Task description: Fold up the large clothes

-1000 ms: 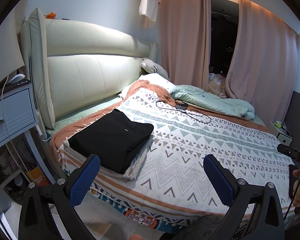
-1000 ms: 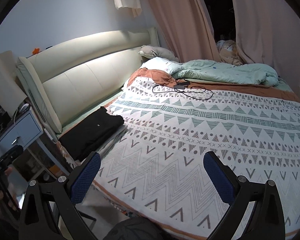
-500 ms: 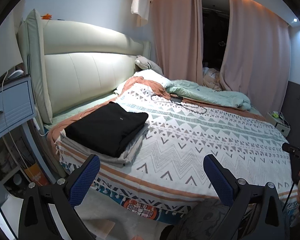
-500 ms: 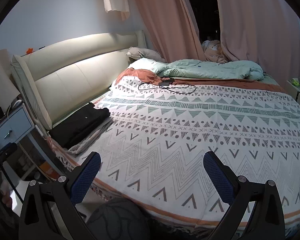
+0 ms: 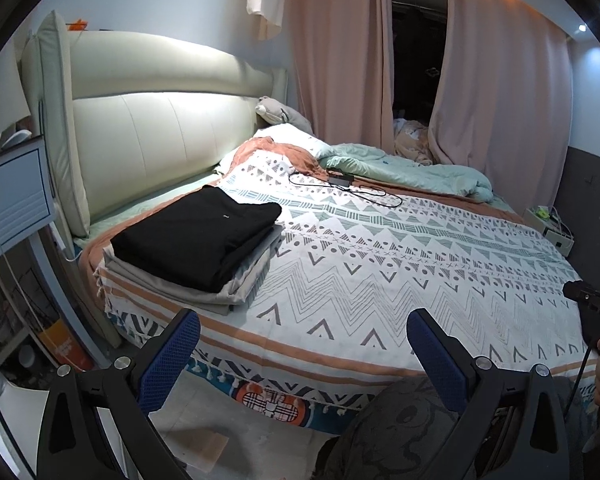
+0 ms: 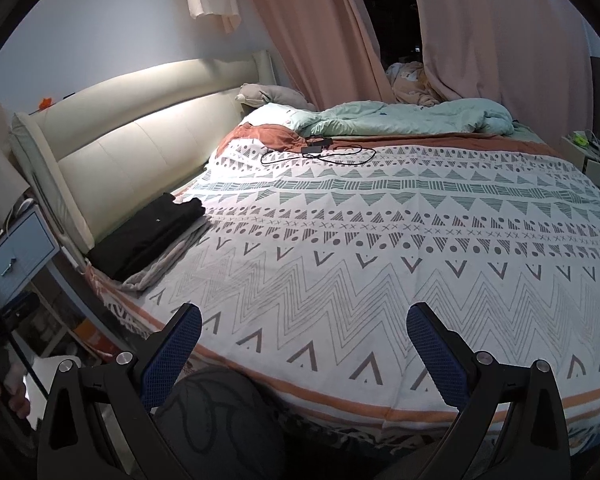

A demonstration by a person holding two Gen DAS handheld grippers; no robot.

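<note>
Left tongs (image 5: 303,350) with blue mesh-textured pads spread wide and empty, right tongs (image 6: 303,346) likewise released, both hovering off the bed's near edge. Beyond, folded black knit garment (image 5: 198,236) stacked flat on folded grey cloth (image 5: 244,280), atop white zigzag-patterned woven bedspread (image 5: 380,276) beside cream padded leather headboard (image 5: 148,136).

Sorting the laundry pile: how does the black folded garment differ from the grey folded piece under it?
The black folded garment lies on top; the grey folded piece lies beneath it on the patterned bedspread. The black one is fully visible and bears a tiny white mark; the grey one shows only its edges, sticking out past the black. Both are folded flat and stacked near the cream headboard.
</note>
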